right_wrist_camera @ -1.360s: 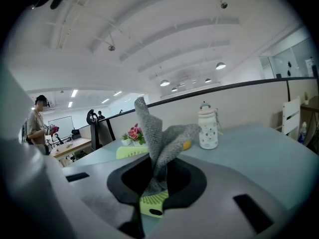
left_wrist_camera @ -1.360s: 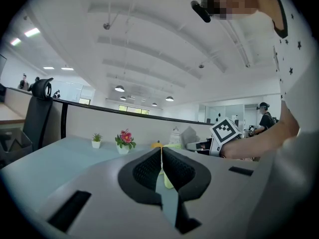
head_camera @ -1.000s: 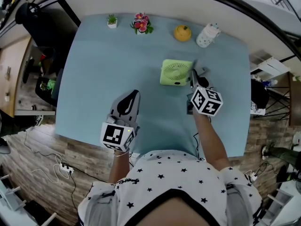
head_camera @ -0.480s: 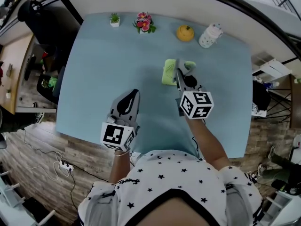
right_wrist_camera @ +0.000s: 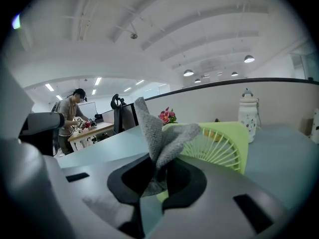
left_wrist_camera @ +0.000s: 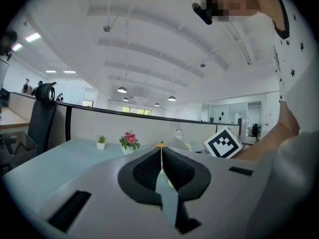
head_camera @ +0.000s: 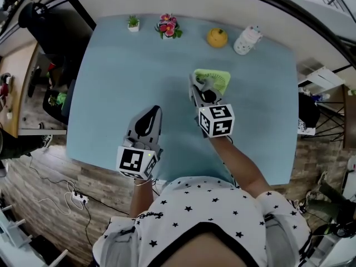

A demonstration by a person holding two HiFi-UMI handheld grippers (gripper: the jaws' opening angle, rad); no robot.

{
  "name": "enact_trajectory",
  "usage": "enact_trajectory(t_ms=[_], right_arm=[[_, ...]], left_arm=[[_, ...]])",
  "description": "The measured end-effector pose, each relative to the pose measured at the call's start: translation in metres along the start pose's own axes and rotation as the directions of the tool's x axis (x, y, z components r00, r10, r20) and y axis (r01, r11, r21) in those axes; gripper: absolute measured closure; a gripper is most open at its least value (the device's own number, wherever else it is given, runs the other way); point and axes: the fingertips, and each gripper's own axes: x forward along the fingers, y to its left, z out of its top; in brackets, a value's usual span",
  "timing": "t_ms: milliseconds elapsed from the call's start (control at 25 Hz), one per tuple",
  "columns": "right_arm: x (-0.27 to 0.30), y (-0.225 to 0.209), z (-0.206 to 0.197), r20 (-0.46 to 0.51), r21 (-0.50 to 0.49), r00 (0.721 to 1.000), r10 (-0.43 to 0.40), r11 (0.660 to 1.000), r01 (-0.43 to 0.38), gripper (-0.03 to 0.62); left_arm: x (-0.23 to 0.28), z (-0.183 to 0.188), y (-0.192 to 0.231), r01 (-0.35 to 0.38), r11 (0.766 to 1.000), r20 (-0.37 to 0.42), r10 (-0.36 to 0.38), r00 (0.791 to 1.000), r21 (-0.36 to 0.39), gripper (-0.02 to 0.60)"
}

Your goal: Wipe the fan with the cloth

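Observation:
A lime-green square fan [head_camera: 218,80] stands on the light blue table [head_camera: 122,77], right of centre. My right gripper [head_camera: 196,85] is at the fan's left edge, shut on a grey cloth [head_camera: 202,84]. In the right gripper view the cloth [right_wrist_camera: 160,136] sticks up out of the shut jaws and drapes against the fan's grille [right_wrist_camera: 224,146], just ahead and to the right. My left gripper [head_camera: 154,111] hovers over the near-left part of the table, apart from the fan. Its jaws are shut with nothing in them, as the left gripper view shows at the left gripper [left_wrist_camera: 160,156].
Along the table's far edge stand a small potted plant [head_camera: 133,24], a pot of pink flowers [head_camera: 168,26], a yellow-orange ornament [head_camera: 217,38] and a white spotted bottle [head_camera: 246,40]. A black office chair [head_camera: 41,24] is beyond the table's left side. A person works at a far desk [right_wrist_camera: 75,114].
My right gripper has moved left with the cloth, from the fan's right side across its front to its left edge. The left gripper has stayed where it was.

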Motion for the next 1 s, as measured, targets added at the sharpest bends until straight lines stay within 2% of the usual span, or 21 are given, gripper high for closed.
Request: enact_trajectory(t_ms=[400, 720, 1000], right_arm=[[-0.022, -0.048, 0.004, 0.022, 0.024, 0.995, -0.099, 0.995, 0.099, 0.553], [-0.049, -0.097, -0.005, 0.016, 0.040, 0.979, -0.205, 0.978, 0.204, 0.553], [-0.055, -0.107, -0.008, 0.016, 0.074, 0.972, -0.235, 0.970, 0.233, 0.553]], left_arm=[[0.006, -0.001, -0.010, 0.030, 0.999, -0.008, -0.030, 1.000, 0.013, 0.551], [0.007, 0.002, -0.017, 0.046, 0.999, -0.010, -0.046, 0.999, 0.025, 0.551], [0.008, 0.003, -0.019, 0.048, 0.998, -0.010, -0.047, 0.999, 0.030, 0.551]])
